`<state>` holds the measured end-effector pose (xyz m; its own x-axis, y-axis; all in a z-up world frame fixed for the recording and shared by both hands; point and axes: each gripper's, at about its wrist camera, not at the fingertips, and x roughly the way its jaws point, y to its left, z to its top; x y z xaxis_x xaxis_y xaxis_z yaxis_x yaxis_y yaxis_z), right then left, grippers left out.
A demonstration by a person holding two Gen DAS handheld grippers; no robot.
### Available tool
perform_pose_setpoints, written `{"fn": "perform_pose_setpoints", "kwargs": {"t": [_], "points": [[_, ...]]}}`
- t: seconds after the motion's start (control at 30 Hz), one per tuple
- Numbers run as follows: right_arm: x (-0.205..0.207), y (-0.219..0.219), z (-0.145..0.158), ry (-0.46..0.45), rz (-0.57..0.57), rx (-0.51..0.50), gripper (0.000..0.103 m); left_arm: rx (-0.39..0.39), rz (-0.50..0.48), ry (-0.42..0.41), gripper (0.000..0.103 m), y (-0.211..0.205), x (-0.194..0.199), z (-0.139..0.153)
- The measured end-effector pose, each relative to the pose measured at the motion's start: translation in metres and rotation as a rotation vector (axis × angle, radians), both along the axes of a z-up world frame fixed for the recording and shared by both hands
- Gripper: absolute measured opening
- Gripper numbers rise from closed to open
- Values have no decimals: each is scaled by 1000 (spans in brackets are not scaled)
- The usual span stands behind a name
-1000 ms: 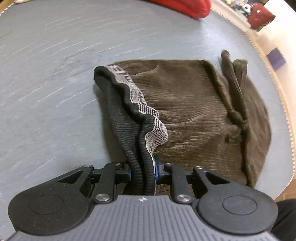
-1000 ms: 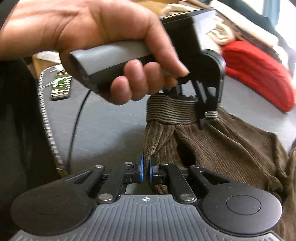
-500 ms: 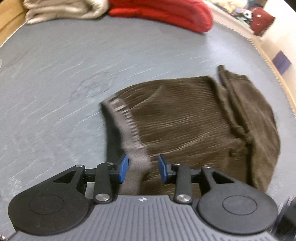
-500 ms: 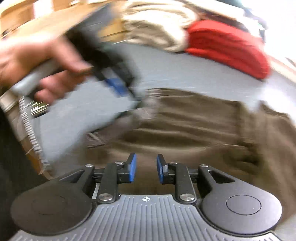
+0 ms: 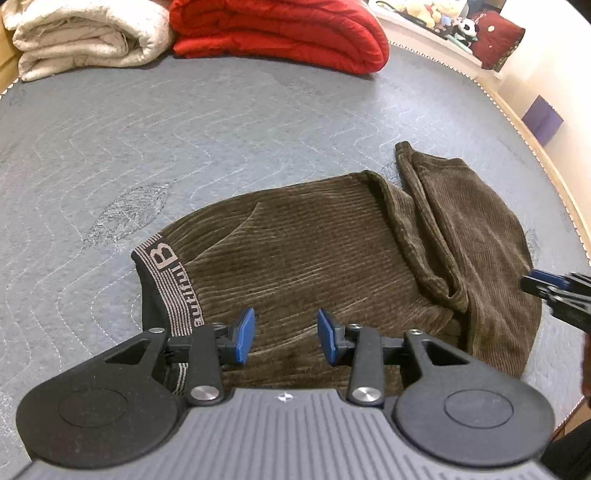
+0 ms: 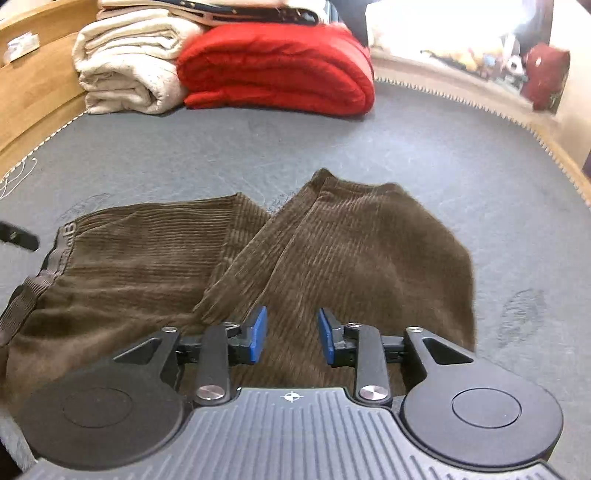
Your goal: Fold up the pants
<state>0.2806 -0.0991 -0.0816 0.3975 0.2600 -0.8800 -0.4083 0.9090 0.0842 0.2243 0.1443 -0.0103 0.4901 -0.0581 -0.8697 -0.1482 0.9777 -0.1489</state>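
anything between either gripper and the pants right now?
Nothing visible. The left gripper and right gripper, jaws just opened and empty, sit directly over the brown pants on the grey mat. The folded blankets lie at the far edge.

We are seeing a folded red blanket point(image 5: 280, 33) lying at the far edge of the grey quilted mattress point(image 5: 221, 122), touching a folded cream blanket point(image 5: 85, 37) on its left. Stuffed toys point(image 5: 436, 16) are sitting on a ledge beyond.

Grey quilted bed point(image 5: 258, 110) carries brown pants point(image 5: 314, 258), red point(image 5: 280, 33) and, seemingly, cream blankets point(image 5: 81, 37).
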Motion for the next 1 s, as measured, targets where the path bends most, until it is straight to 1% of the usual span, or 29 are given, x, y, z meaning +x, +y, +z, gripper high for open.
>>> {"fn": "perform_pose_setpoints", "kwargs": {"t": [0.07, 0.13, 0.2, 0.27, 0.33, 0.4, 0.43, 0.5, 0.53, 0.57, 0.6, 0.67, 0.77, 0.83, 0.9, 1.0], "points": [[11, 5, -20, 70, -44, 46, 35, 9, 1, 9, 43, -1, 5, -3], [24, 14, -37, 124, -63, 54, 35, 17, 1, 22, 44, -1, 10, -8], [34, 27, -48, 131, -60, 58, 41, 30, -4, 26, 45, -1, 12, -10], [42, 37, -61, 125, -45, 26, 57, 39, -5, 36, 46, -1, 15, -14], [44, 44, -76, 128, -32, -33, 58, 41, -4, 43, 46, -1, 17, -17], [41, 46, -83, 128, -14, -60, 58, 43, -4, 44, 46, -1, 19, -18], [41, 44, -81, 119, -6, -64, 57, 41, -4, 41, 46, -1, 20, -17], [40, 40, -77, 108, 2, -77, 35, 39, -2, 34, 47, -3, 22, -16], [39, 35, -73, 115, -2, -75, 21, 40, -2, 33, 47, -4, 22, -16], [38, 29, -70, 122, -18, -65, 13, 43, -2, 34, 47, -5, 22, -15], [36, 21, -64, 126, -30, -57, 12, 46, -1, 33, 47, -6, 22, -15], [29, 3, -49, 110, -19, -68, 11, 52, -7, 33, 47, -10, 22, -14], [12, -39, -20, 96, -4, -90, 10, 67, -26, 26, 47, -18, 20, -12], [-4, -75, -8, 114, -2, -117, 10, 74, -38, 19, 47, -23, 15, -9], [-27, -121, -3, 180, -14, -134, 10, 72, -53, 7, 47, -27, 10, -6], [-67, -184, -8, 310, -40, -136, 9, 79, -83, -4, 47, -34, -1, -2]]}}
